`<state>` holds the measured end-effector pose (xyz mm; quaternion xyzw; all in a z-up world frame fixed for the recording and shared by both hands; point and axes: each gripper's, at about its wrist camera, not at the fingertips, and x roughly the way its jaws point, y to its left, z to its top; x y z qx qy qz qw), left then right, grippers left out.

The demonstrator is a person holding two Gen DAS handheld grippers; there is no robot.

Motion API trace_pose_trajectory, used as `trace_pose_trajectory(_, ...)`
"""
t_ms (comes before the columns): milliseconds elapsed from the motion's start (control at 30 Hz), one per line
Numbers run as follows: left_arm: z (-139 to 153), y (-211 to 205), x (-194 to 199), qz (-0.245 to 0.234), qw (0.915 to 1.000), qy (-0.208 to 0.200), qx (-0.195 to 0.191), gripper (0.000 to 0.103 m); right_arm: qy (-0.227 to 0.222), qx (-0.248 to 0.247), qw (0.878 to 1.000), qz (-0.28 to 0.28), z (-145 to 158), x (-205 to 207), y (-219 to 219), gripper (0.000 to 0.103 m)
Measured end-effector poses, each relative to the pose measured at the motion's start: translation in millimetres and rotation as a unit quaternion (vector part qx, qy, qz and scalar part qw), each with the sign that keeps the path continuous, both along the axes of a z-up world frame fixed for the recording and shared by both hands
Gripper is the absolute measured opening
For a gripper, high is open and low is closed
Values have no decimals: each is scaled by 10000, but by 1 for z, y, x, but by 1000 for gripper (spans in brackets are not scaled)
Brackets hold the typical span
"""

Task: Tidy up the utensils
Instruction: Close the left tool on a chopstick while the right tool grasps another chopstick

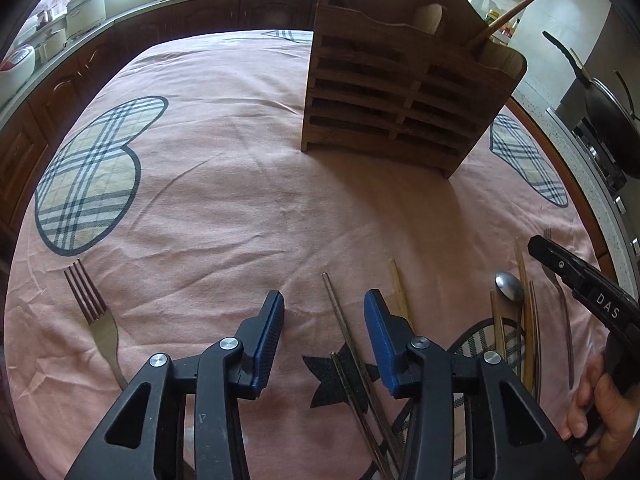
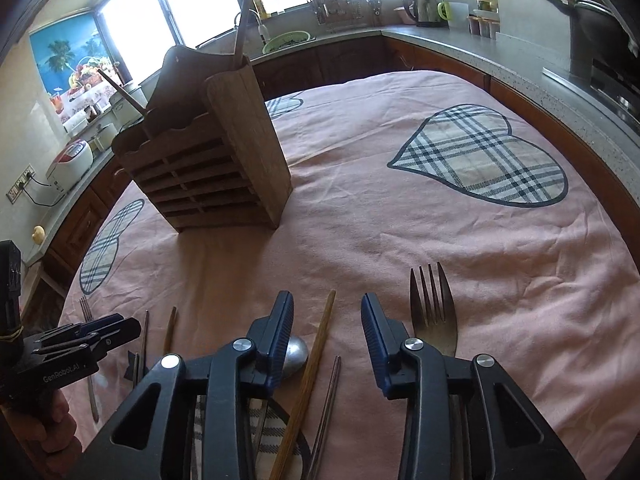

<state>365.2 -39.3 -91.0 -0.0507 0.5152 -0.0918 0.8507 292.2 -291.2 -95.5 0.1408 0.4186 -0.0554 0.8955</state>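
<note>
Left gripper (image 1: 324, 312) part-open over metal chopsticks (image 1: 344, 332); right gripper (image 2: 326, 316) part-open over a wooden chopstick (image 2: 316, 352); neither grips.

Broad bare stretch of pink tablecloth (image 1: 224, 184) lies between the utensil row and the wooden holder (image 1: 400, 92); passage there is free. Holder stands upright mid-table, with sticks (image 1: 508, 16) jutting above its top. Near edge is crowded: fork (image 1: 98, 320), metal chopsticks (image 1: 348, 340), spoon (image 1: 509, 286) and wooden chopsticks (image 2: 310, 372) lie close together. Counter (image 2: 520, 60) rings the table.
</note>
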Motion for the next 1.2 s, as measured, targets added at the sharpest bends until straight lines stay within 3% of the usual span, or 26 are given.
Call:
trace_pose_trajectory(200, -7, -10, 12, -118, 9997, 73, 219, 41, 329, -60, 9994, 102, -16, 18, 1, 30)
trace_pose_trajectory(300, -8, -14, 16, -144, 9991, 31, 390, 22, 384, -280, 9987, 181, -21, 23, 8, 28)
trace_pose_trajectory(367, -9, -15, 17, -154, 9990, -1, 414, 9, 386, -395, 9983, 200, -21, 24, 11, 21)
trace_pose_trajectory(400, -10, -15, 17, -160, 9991, -4, 399, 8, 389, -453, 9980, 187, -22, 24, 11, 10)
trace_pose_trajectory(533, -8, -15, 14, -150, 9992, -41, 380, 6, 362, -381, 9985, 177, -22, 25, 7, 7)
trace_pose_trajectory(667, -2, -4, 7, -47, 9999, -1, -96, 5, 221, -175, 9994, 178, -14, 21, 6, 7)
trace_pose_trajectory(1200, 83, 31, -66, -26, 9921, -877, -900, 3, -745, 72, 9969, 233, 62, -21, 9, 5)
